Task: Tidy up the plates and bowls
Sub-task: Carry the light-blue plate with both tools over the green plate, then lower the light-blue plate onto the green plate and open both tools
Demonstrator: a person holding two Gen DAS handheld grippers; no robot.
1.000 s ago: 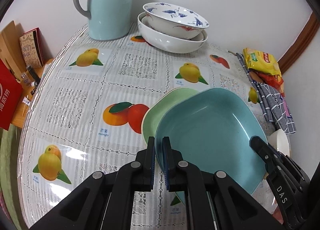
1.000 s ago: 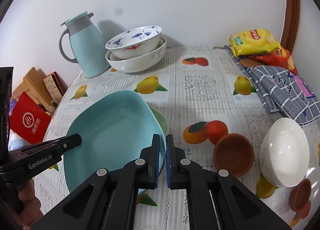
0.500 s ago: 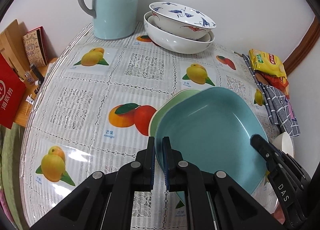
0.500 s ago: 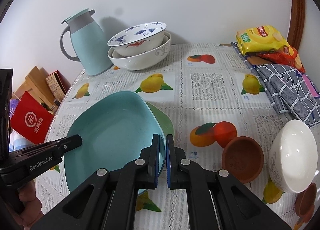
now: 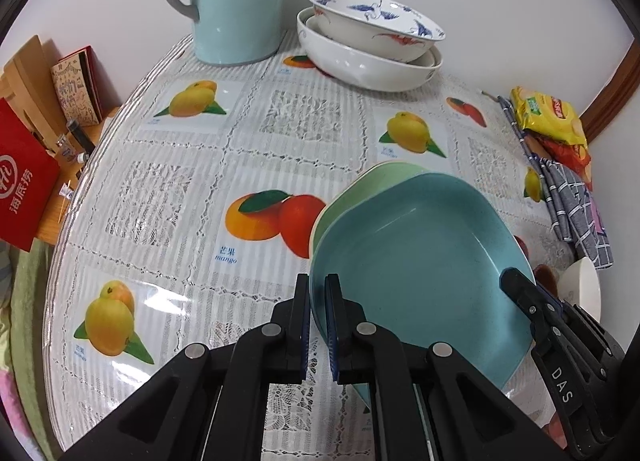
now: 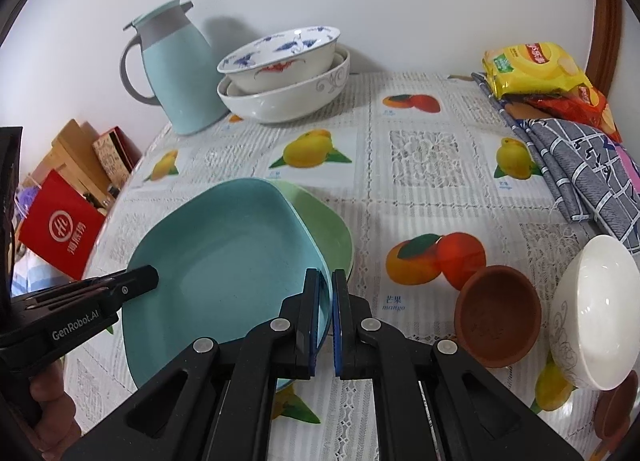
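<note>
Blue plate [image 5: 420, 261]: held by both grippers at opposite rims, tilted, over the green plate [image 5: 360, 189] that lies on the bench [image 5: 160, 197]; whether the two plates touch cannot be told.
Left gripper [image 5: 318, 301]: jaws closed tight on the blue plate's near-left rim, which passes between the pads.
Right gripper [image 6: 326, 293]: likewise clamped on the rim at the plate's other side (its black fingers show at the lower right of the left wrist view).
Stacked bowls [image 6: 288, 77]: a blue-patterned bowl nested in a wider white one at the back of the bench, beside the pale blue jug [image 6: 176, 73]; this pair appears already organized.
White bowl [image 6: 592, 301]: lying tilted at the right edge of the bench, apart from any stack.
Brown bowl [image 6: 496, 317]: just beside the white bowl, also tilted; another small brown piece shows at the lower right corner, too cropped to identify.
Progress (a judgement): roughly midway. One bowl stack is made, the plate stack is being formed, and the loose bowls on the right are still to be gathered.
Bystanders: snack bags [image 6: 536, 69] and a checked cloth [image 6: 580, 165], well apart from the plates.
</note>
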